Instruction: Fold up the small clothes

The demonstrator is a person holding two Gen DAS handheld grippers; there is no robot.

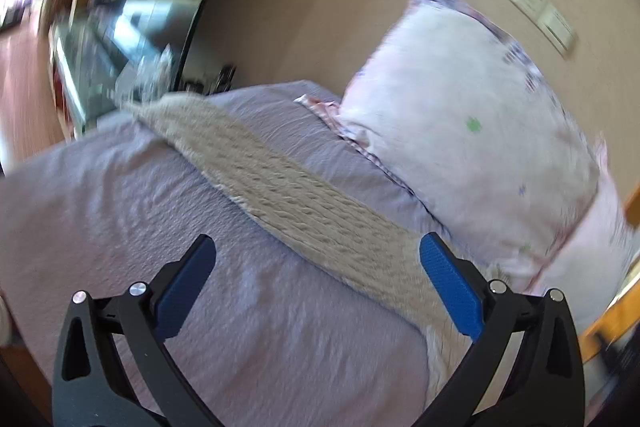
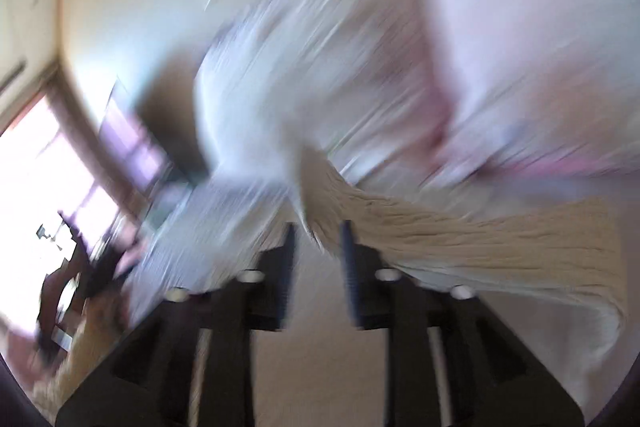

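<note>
The long ribbed knit cloth (image 1: 304,203) is beige, with rows of raised stitches running along it. It lies on a lavender-grey crinkled bedsheet (image 1: 120,227). The puffy pillow (image 1: 460,131) is pale pink-white, dotted with small green and blue marks and edged in a purple and pink print. The wall behind (image 1: 300,7) is cream. The left gripper (image 1: 318,279) has black arms and bright blue textured pads (image 1: 450,283). In the blurred right wrist view the beige cloth (image 2: 480,239) looks paler, perhaps whitish, along its lower edge.
</note>
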